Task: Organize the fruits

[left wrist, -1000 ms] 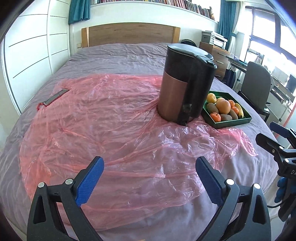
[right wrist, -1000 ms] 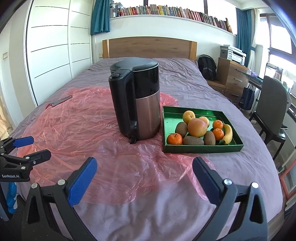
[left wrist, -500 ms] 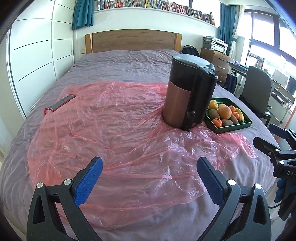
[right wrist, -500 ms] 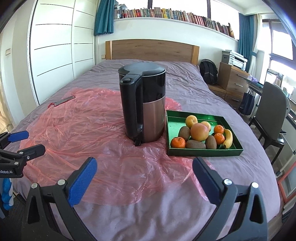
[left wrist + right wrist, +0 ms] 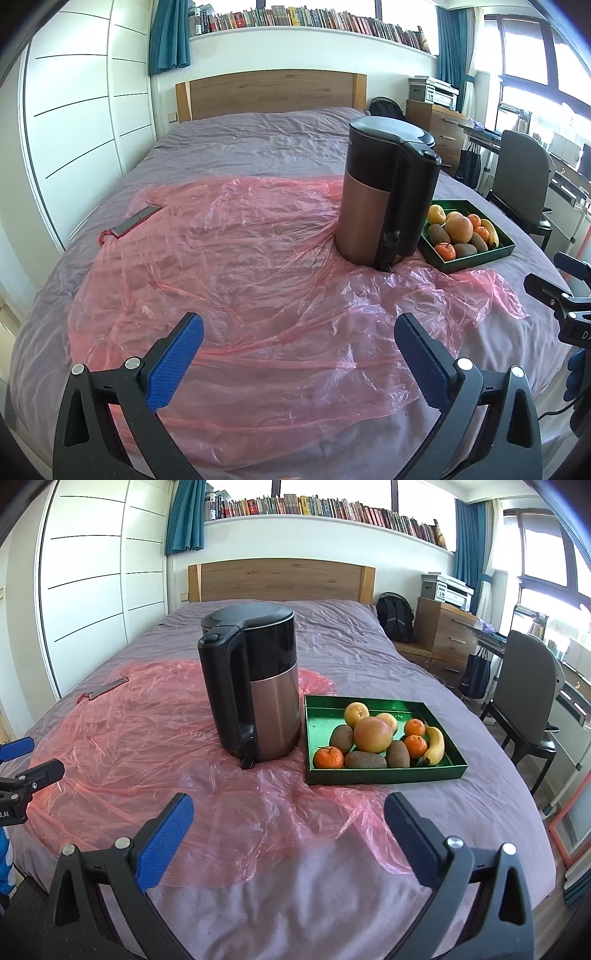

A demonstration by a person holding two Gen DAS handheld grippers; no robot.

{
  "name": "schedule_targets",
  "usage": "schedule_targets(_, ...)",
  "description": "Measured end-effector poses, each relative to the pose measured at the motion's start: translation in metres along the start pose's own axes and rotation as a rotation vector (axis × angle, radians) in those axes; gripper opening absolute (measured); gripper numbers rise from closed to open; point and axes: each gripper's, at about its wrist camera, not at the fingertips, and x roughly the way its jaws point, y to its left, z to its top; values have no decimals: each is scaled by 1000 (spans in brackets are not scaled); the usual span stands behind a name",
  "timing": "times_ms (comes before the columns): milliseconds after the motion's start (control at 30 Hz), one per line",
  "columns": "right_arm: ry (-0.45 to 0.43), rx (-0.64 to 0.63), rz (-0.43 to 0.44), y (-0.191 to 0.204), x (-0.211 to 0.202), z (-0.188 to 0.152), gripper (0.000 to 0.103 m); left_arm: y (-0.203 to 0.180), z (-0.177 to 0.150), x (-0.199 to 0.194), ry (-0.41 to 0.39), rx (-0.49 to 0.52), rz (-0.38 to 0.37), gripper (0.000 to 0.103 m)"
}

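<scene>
Bedroom, bed [image 5: 369, 653] under pink plastic [image 5: 147, 738]; fruit heaped in tray [image 5: 384, 775] beside kettle [image 5: 255, 686]; both tools, left [image 5: 299, 358] and right [image 5: 288, 827], gape empty, well short; right should approach over the tray's near rim, clear of the kettle.

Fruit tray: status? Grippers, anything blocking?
Left gripper open, empty; right gripper open, empty. Fruit all in green tray on bed, untouched. Kettle stands just left of tray, apart from both grippers.

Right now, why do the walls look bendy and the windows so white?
Left wrist view: the fisheye lens curves the wardrobe, and the window is washed out by daylight. Right wrist view: same bending, glare on the kettle, dark corners.
</scene>
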Motion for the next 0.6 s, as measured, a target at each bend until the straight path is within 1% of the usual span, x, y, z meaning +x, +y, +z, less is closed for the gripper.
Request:
schedule_targets(400,-11,33,-20,-23,-2,-5,103,-23,3,8,19,45,-3,102)
schedule_targets(600,-21,51,-23,-32,-3,-4,103,-28,5,8,16,42,12,102)
